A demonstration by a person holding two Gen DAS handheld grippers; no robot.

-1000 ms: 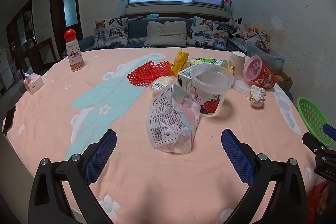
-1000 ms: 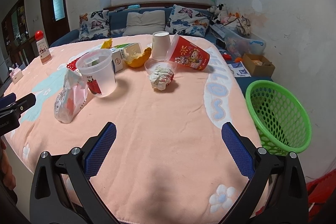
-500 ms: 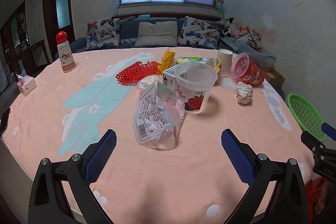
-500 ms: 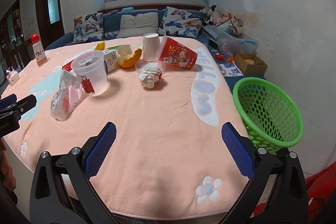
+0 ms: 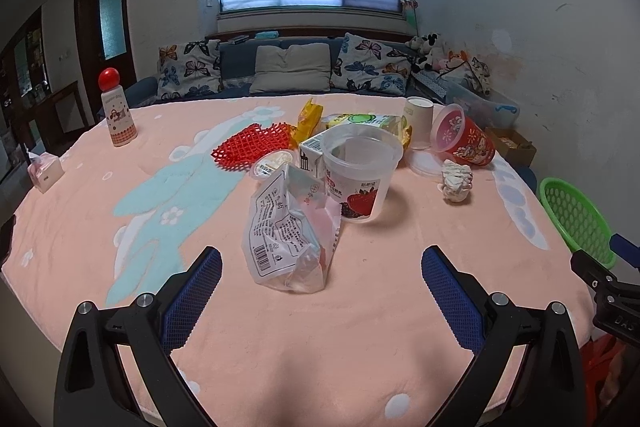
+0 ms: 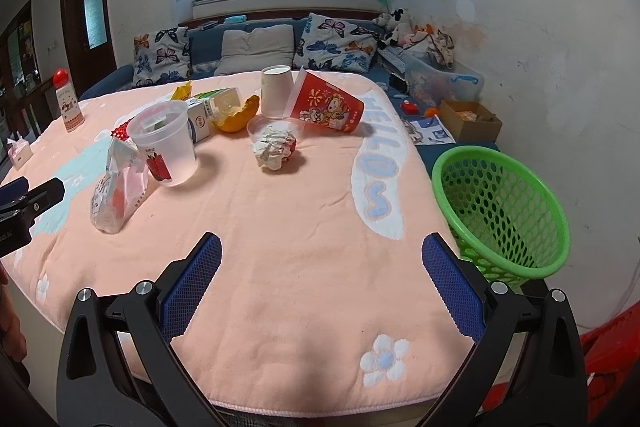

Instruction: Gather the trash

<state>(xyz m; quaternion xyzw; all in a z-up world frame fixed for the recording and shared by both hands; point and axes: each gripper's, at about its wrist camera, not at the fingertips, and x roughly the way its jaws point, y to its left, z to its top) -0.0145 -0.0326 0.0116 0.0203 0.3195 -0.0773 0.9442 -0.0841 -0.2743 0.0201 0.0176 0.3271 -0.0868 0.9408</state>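
Both of my hand-held grippers hang spread and empty over the near edge of the surface [image 6: 304,227]: the left hand-held gripper [image 5: 320,283] faces the crinkled plastic bag [image 5: 290,231], the right hand-held gripper [image 6: 320,271] faces bare cloth. The bag stands just in front of the clear strawberry cup [image 5: 360,175]; a crumpled paper ball [image 6: 274,147] lies further right, and the green basket [image 6: 500,211] waits off the edge. I judge the bag light, soft and slippery, so I'd pinch its bunched upper fold.
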